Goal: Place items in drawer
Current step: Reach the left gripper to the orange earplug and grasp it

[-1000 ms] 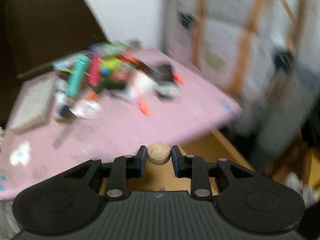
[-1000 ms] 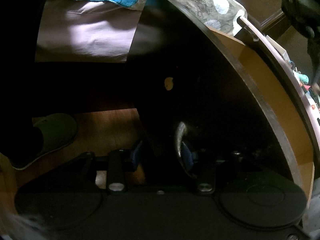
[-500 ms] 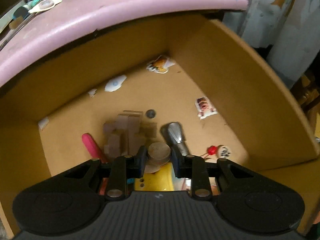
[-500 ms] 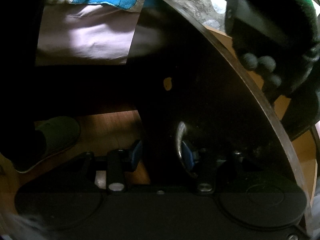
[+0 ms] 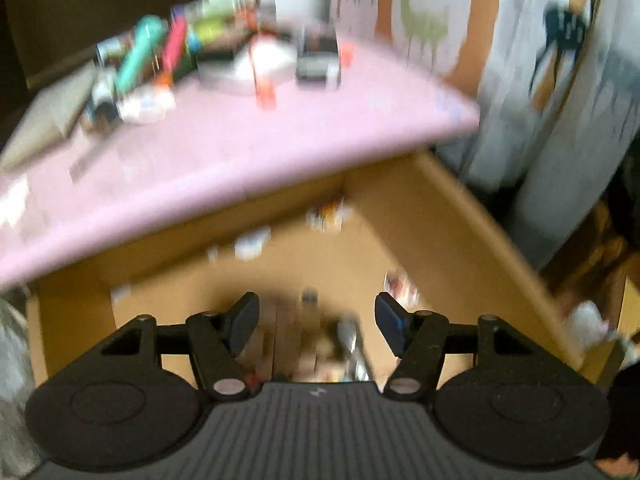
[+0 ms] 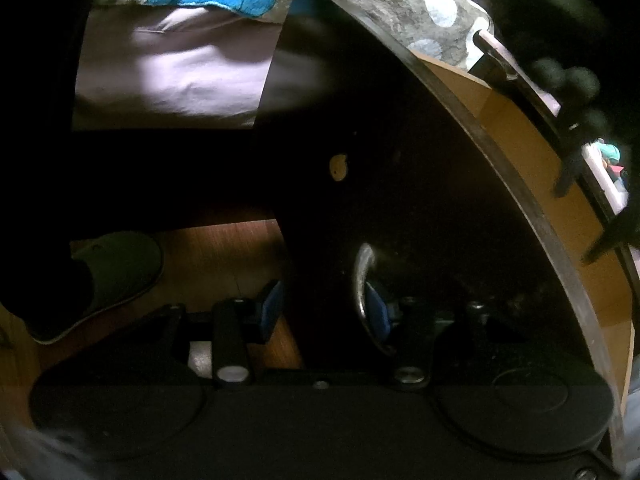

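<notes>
The brown wooden drawer (image 5: 460, 216) is pulled out under the pink tabletop (image 5: 208, 160). My left gripper (image 5: 316, 322) is open and empty above the drawer's inside, where blurred wooden blocks (image 5: 288, 340), a metal piece (image 5: 352, 344) and stickers lie. My right gripper (image 6: 320, 308) sits at the dark drawer front (image 6: 400, 184), its jaws astride the front's edge with the right pad behind the metal handle (image 6: 362, 280). The drawer's brown inner wall (image 6: 528, 176) shows at the right of that view.
A heap of pens, markers and small boxes (image 5: 192, 48) lies at the far side of the tabletop. A white patterned curtain (image 5: 540, 60) hangs to the right. A green slipper (image 6: 116, 268) stands on the wooden floor left of the drawer front.
My left gripper opened and let go of the round wooden piece inside the drawer, then rose and tilted back up towards the tabletop. My right gripper has stayed at the handle.
</notes>
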`<state>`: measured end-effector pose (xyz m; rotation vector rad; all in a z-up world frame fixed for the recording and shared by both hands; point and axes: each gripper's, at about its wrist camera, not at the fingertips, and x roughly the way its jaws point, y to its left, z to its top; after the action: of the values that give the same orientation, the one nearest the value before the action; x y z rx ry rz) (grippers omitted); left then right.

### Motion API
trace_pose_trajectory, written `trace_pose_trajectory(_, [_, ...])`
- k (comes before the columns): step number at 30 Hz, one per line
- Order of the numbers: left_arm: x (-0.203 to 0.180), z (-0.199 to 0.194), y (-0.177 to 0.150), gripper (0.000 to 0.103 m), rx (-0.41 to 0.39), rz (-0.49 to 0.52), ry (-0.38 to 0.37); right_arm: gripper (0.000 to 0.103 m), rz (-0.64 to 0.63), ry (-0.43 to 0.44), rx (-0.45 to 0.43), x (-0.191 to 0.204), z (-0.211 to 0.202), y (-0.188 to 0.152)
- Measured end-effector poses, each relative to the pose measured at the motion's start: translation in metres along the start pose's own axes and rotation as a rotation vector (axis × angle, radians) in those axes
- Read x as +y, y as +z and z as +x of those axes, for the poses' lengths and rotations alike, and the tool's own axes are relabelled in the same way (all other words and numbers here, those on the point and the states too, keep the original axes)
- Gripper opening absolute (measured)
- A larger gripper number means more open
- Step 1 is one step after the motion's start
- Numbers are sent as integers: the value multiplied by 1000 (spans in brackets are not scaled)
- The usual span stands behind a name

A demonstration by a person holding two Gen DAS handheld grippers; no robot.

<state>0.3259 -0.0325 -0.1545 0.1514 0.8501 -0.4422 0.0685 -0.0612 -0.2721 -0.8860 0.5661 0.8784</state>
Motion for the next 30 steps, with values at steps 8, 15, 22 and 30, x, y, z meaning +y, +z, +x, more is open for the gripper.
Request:
trace_pose_trajectory(8, [6,5,75,50,-191,-50,89,49,0,3,-2,0,1,-1])
trace_pose_trajectory(15, [21,44,108,34,-180,-120,127,49,4,9,-3,-2,0,-1])
trace_pose_trajectory(22, [15,55,107,1,-144,-72,164,49,-5,11,-6,-2,0,-1])
trace_pose_trajectory(30, [3,9,121,0,-220,53,273,48,-5,11,-6,-2,0,-1])
